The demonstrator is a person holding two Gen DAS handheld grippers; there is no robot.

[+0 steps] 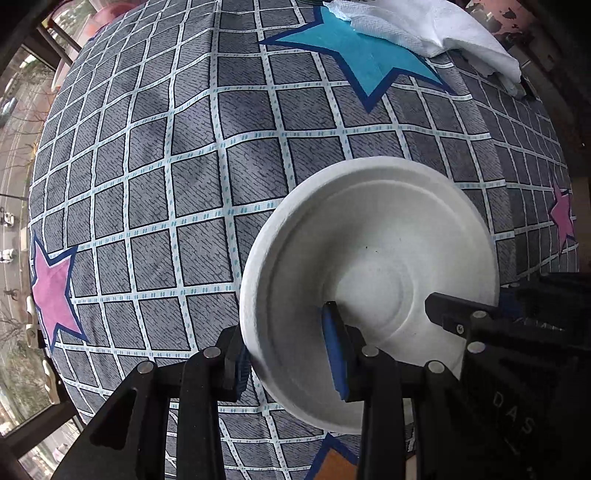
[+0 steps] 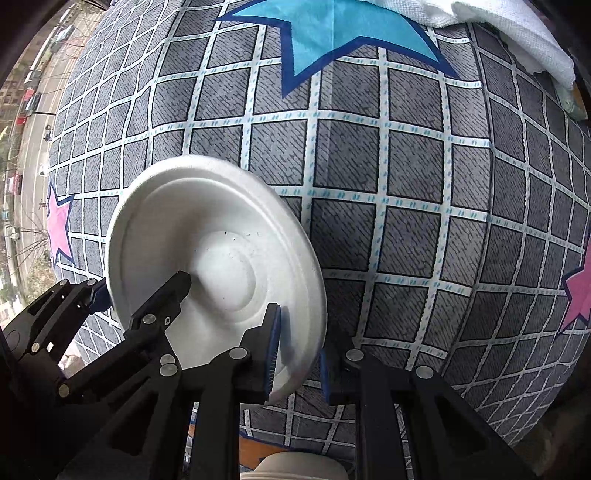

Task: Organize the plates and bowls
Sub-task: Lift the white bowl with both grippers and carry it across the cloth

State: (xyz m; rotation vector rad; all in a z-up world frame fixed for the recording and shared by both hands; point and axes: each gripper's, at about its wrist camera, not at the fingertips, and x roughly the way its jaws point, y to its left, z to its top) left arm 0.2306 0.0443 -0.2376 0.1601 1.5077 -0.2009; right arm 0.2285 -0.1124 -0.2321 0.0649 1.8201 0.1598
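A white paper bowl (image 1: pixel 369 266) is held above the checked tablecloth (image 1: pixel 184 184), tilted. My left gripper (image 1: pixel 288 350) straddles its left rim, one blue pad inside, one outside, and is shut on it. My right gripper (image 2: pixel 295 350) straddles the opposite rim of the same bowl (image 2: pixel 221 236) and is shut on it. Each gripper shows in the other's view: the right one in the left wrist view (image 1: pixel 480 321), the left one in the right wrist view (image 2: pixel 140 295). Another white dish top (image 2: pixel 291 465) shows at the bottom edge of the right wrist view.
A white cloth (image 1: pixel 424 29) lies at the table's far right edge, next to a large blue star print (image 1: pixel 351 51). Pink star prints (image 1: pixel 51 291) mark the left and right sides. Windows with a street below lie past the table's left edge.
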